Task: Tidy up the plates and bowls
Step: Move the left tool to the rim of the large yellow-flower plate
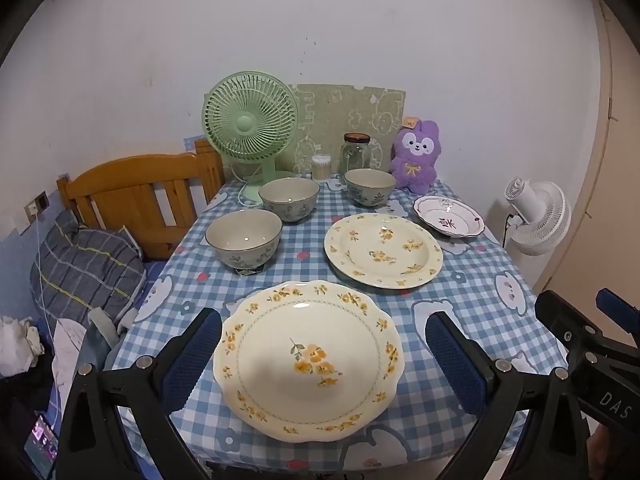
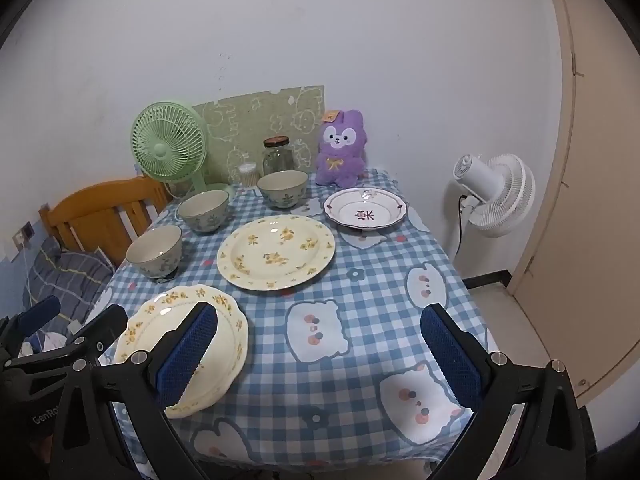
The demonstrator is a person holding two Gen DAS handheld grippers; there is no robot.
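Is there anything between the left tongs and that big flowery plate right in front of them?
Nothing visible. The left tongs stand wide open, and the scalloped plate lies on the checked tablecloth directly ahead of them. The nearest bowl sits farther back.

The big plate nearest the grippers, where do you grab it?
Probably by the near rim of the scalloped plate. It lies flat on the table, so only its raised edge gives a hold. The open left gripper already faces it from the near side.

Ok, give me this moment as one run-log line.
left tool: open, over scalloped plate | right tool: open, over bare tablecloth | three bowls, three plates: all separate, none stacked
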